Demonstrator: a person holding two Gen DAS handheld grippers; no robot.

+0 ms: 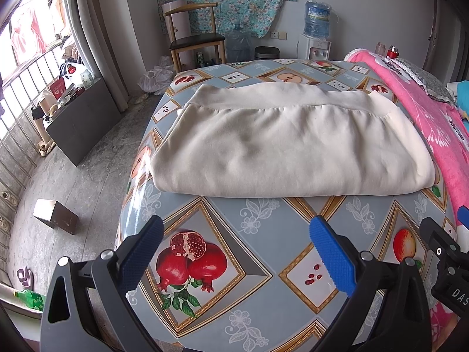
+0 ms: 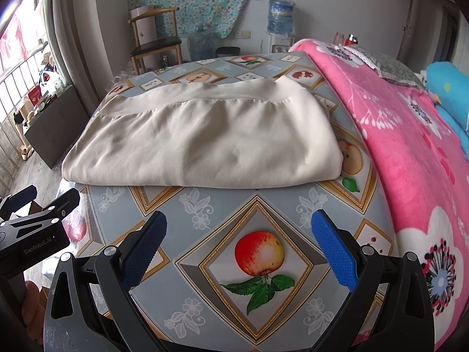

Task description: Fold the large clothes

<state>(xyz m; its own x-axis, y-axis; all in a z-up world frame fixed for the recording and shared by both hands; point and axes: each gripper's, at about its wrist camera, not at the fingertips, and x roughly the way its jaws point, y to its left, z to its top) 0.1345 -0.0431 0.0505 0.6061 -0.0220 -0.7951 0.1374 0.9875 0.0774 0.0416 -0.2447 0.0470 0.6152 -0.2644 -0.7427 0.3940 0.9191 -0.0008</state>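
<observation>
A cream garment [image 1: 281,146] lies folded into a thick rectangle on the table with the fruit-print cloth [image 1: 263,234], its ribbed hem along the far side. The same folded garment [image 2: 205,140] shows in the right wrist view. My left gripper [image 1: 237,240] is open, held above the cloth short of the garment's near fold, with nothing between its blue pads. My right gripper [image 2: 239,234] is open too, above a printed apple, also short of the near fold. Each gripper's body shows at the edge of the other's view.
A pink flowered blanket [image 2: 410,146] covers the table's right side, with a blue cushion [image 2: 448,94] beyond. Past the far edge stand a wooden chair [image 1: 196,35], a water dispenser [image 1: 316,38] and a bin [image 1: 265,52]. A dark bench [image 1: 82,120] and a box [image 1: 55,217] sit on the floor left.
</observation>
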